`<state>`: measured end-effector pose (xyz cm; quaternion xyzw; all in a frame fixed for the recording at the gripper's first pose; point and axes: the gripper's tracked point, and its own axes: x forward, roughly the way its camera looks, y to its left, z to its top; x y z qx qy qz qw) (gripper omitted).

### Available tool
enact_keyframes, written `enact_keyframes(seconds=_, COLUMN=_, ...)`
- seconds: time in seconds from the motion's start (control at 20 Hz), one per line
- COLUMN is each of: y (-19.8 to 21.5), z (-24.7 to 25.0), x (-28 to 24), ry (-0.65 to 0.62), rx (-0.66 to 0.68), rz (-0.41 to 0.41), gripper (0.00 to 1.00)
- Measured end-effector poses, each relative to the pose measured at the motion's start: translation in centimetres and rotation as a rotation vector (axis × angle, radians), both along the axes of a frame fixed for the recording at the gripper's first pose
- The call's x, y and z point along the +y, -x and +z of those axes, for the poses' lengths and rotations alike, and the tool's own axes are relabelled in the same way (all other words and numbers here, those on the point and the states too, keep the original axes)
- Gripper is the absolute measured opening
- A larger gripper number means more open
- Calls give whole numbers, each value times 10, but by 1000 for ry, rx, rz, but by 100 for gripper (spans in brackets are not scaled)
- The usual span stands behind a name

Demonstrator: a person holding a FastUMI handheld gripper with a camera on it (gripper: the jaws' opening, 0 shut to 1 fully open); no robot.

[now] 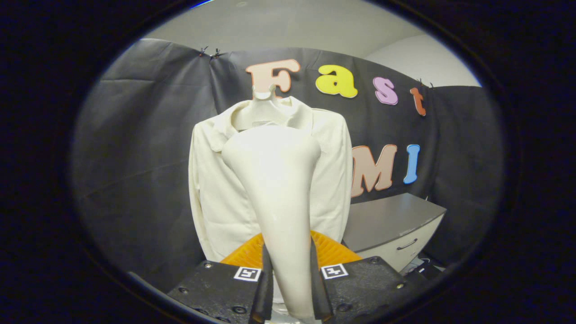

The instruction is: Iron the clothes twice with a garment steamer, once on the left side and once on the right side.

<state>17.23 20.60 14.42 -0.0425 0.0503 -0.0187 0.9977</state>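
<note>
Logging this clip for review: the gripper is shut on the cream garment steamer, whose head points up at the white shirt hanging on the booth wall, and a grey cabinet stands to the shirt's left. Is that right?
One thing is wrong. In the gripper view the grey cabinet stands to the right of the white shirt, not its left. The rest holds: the gripper is shut on the cream garment steamer, head up before the hanging shirt.

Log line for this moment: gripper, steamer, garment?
gripper: shut on steamer | steamer: upright between fingers, head raised before garment | garment: white, hanging beyond fingers, contact unclear
</note>
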Motion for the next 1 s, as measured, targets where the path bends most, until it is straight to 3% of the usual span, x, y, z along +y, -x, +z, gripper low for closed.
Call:
enact_keyframes(seconds=0.3, y=-60, z=4, x=54, ry=-16, rx=-9, rz=73, gripper=34)
enact_keyframes(seconds=0.6, y=-100, z=-26, x=76, ry=2, rx=46, rz=59, gripper=34)
enact_keyframes(seconds=1.0, y=-98, z=-92, x=55, ry=96, rx=186, rz=2, gripper=35)
